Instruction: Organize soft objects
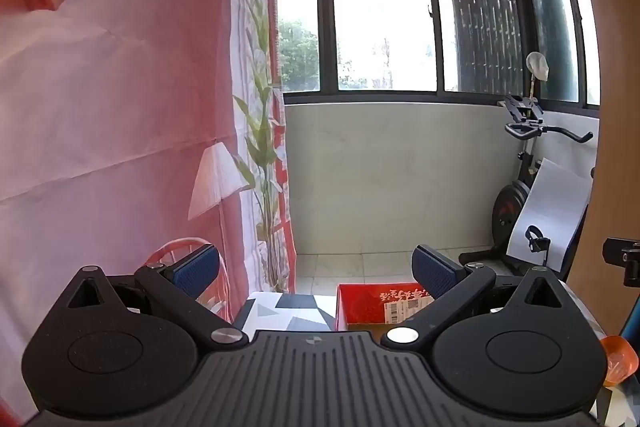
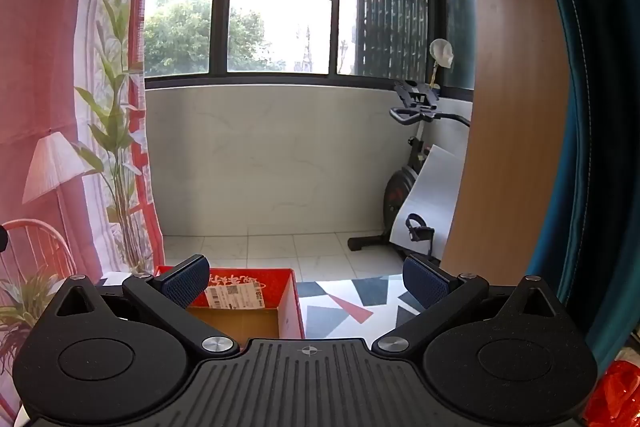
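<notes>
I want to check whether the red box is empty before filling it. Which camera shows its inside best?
The right wrist view: the red box sits nearer the middle, showing its brown floor and a labelled inner wall, though the gripper body hides the near part. In the left wrist view the box is mostly behind the right finger.

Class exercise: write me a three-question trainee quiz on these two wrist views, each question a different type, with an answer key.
1. True or false: the left gripper holds a soft object.
2. What colour is the open box on the patterned table? A) blue B) red C) green
3. Fill in: by the right wall stands an exercise ____.

Key: 1 false, both the left and right gripper are open and hold nothing; 2 B; 3 bike.
</notes>
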Action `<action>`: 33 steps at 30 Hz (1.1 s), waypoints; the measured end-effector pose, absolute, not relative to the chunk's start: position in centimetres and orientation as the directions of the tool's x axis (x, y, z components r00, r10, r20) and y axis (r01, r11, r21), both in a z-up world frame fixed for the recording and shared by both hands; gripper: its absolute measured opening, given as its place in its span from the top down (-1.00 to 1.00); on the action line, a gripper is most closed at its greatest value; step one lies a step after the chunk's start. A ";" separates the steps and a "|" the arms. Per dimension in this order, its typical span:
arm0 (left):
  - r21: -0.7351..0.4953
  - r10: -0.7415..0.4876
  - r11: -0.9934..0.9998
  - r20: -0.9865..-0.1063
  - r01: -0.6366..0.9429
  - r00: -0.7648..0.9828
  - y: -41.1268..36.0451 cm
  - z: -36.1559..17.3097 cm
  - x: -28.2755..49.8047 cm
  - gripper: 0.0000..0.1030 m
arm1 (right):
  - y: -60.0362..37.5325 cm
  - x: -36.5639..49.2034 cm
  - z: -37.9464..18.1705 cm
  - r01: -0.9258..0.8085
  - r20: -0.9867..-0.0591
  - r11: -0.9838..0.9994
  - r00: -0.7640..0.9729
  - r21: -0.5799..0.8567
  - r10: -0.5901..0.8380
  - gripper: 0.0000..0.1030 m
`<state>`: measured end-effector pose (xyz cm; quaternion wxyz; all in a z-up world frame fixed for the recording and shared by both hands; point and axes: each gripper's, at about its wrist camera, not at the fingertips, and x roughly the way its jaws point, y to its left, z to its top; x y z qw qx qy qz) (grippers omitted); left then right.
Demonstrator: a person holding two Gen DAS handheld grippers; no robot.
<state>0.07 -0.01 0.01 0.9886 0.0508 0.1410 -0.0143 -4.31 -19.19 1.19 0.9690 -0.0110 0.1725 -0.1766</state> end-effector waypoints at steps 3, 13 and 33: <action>0.077 -0.026 0.996 -0.294 0.051 0.955 0.2 0.2 0.7 -1.00 | -19.2 -4.3 1.2 0.338 -0.332 0.938 0.878 -0.076 -0.344 -0.99; 0.091 -0.024 0.995 -0.278 0.051 0.960 0.2 -0.1 0.4 -1.00 | -19.3 -4.2 1.3 0.336 -0.333 0.938 0.878 -0.081 -0.343 -0.99; 0.095 -0.015 0.995 -0.274 0.042 0.962 0.1 0.0 0.3 -1.00 | -19.5 -4.2 1.2 0.337 -0.334 0.938 0.878 -0.079 -0.344 -0.99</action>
